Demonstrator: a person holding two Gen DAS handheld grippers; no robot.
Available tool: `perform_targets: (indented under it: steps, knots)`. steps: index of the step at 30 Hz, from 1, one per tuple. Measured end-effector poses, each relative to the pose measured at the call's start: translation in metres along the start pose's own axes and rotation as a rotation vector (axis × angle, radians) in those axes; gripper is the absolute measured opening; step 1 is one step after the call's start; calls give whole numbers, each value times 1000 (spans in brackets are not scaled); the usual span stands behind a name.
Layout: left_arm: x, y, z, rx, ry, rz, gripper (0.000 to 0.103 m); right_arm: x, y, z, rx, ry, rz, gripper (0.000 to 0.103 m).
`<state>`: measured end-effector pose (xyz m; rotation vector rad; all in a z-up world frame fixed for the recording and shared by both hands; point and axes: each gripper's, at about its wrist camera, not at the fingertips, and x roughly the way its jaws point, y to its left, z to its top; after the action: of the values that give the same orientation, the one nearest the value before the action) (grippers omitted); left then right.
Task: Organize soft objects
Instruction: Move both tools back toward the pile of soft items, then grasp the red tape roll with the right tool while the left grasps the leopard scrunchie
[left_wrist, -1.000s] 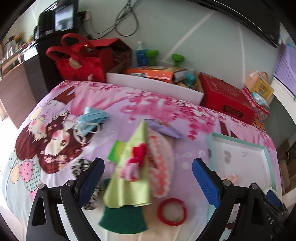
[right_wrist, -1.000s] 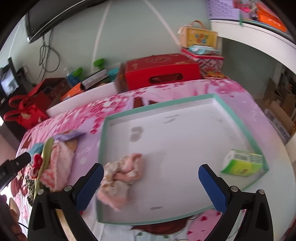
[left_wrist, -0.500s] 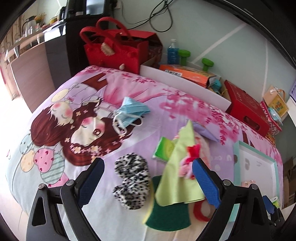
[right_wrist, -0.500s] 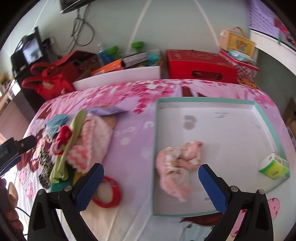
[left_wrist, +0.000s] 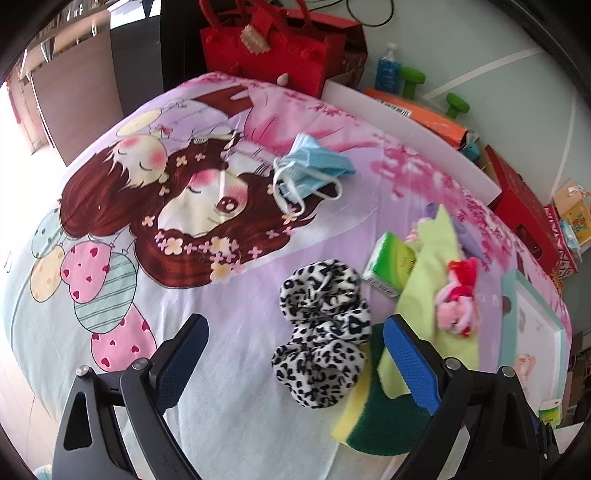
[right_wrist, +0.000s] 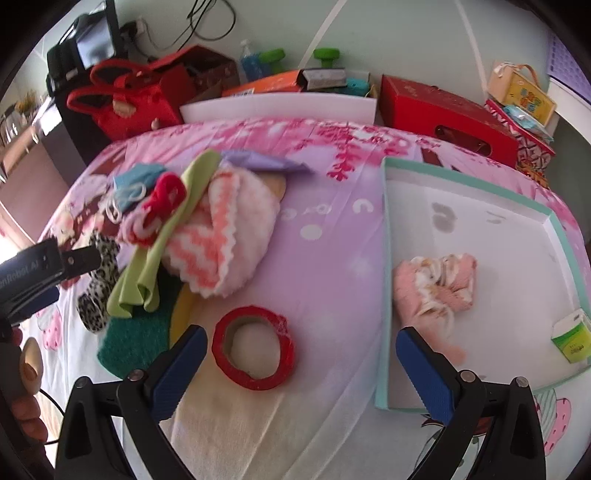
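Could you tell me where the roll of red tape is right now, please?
In the right wrist view, the red tape roll lies flat on the bedsheet between the green sponge and the white tray.

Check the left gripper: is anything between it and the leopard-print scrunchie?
Nothing visible does. The left gripper is open, and the leopard-print scrunchie lies on the bedsheet just ahead, toward its right finger. The green sponge and lime cloth lie beside the scrunchie, not in front.

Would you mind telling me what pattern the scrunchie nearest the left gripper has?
The scrunchie has a black-and-white leopard print, clearest in the left wrist view.
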<state>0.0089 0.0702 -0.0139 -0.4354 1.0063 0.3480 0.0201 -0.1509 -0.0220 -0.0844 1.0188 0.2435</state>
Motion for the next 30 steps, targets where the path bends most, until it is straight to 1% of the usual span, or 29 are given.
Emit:
perform_targets:
  steps: [4, 7, 11, 16, 24, 30]
  knots:
    - [10, 3, -1, -8, 22, 25, 96, 6, 6, -1, -34, 14, -38, 103]
    - [17, 6, -3, -16, 39, 28, 96, 6, 8, -1, -54, 17, -54, 103]
    - [22, 7, -3, -24, 49, 29, 96, 5, 8, 0, -54, 13, -52, 103]
    - [28, 4, -3, -13, 57, 40, 96, 0, 15, 1, -87, -8, -36, 103]
    - [36, 3, -3, -13, 73, 48, 96, 13, 19, -3, -105, 33, -30, 103]
    - [38, 2, -4, -8, 73, 56, 94, 23, 26, -4, -120, 59, -21, 95]
